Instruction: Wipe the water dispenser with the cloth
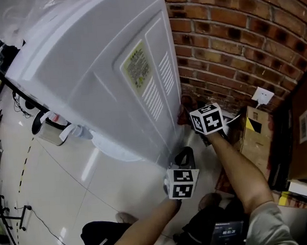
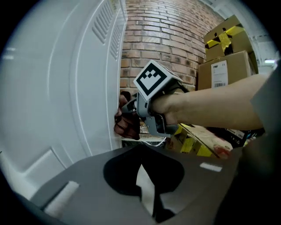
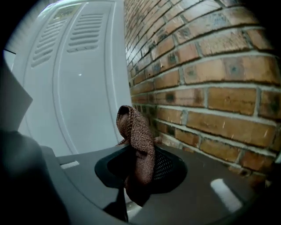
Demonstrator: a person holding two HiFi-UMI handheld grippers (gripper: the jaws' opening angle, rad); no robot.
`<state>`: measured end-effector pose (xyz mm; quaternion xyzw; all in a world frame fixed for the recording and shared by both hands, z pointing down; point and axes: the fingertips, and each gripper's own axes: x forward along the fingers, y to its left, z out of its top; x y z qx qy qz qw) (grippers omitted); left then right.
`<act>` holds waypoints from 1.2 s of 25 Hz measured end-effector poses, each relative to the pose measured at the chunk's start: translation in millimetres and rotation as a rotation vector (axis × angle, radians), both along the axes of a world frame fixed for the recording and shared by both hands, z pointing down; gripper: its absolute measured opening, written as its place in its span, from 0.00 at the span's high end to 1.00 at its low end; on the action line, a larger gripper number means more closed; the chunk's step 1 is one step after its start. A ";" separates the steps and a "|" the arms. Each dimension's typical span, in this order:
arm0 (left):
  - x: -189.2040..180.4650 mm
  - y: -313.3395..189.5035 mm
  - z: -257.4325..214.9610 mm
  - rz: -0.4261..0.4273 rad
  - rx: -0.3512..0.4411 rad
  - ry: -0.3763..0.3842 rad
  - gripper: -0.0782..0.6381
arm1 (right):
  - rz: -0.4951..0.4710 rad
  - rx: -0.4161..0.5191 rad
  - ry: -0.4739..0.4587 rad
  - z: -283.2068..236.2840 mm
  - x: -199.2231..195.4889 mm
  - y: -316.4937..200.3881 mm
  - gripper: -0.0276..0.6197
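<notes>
Task item: brown cloth [image 3: 134,136], bunched, sticking up out of the right claw [image 3: 131,189].
Right claw: jaws clamped on the cloth's lower end, narrow gap only; the cloth's free end flops over above them.
Cloth location: low on the water dispenser [image 1: 97,71], at its rear corner edge next to the brick wall [image 1: 231,30]. In the left claw view the cloth [image 2: 127,127] sits against that edge.
Left claw: jaws [image 2: 145,184] drawn close, thin slit between them, nothing held. It's near the dispenser's lower panel, below the right claw in the head view [image 1: 184,156].
Dispenser: white casing; ribbed vents [image 1: 158,82] and a label [image 1: 135,68] on the panel facing the camera. Print on the label is too small to read.
Right claw, head view: marker cube up, tips [image 1: 183,116] at the gap between the dispenser corner and the bricks.
Surroundings: cardboard boxes w/ yellow tape [image 2: 226,57] stacked by the wall, wall socket [image 1: 262,95] on the bricks, glossy tiled floor [image 1: 59,194].
Person: both forearms reach in from the bottom of the head view.
</notes>
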<state>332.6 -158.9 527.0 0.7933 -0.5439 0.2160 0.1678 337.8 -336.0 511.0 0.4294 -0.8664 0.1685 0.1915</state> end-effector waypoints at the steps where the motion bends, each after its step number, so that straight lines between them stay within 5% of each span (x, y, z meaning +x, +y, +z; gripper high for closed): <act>1: -0.4 0.4 11.0 0.001 -0.012 -0.003 0.89 | 0.007 -0.026 0.005 15.7 0.8 -0.2 0.80; 15: -18.1 7.3 125.5 -0.003 -0.162 -0.019 0.89 | 0.080 -0.304 0.043 196.8 1.7 13.6 0.80; 30: -18.3 9.0 152.2 0.013 -0.224 -0.036 0.89 | 0.120 -0.419 0.054 261.2 5.5 17.6 0.80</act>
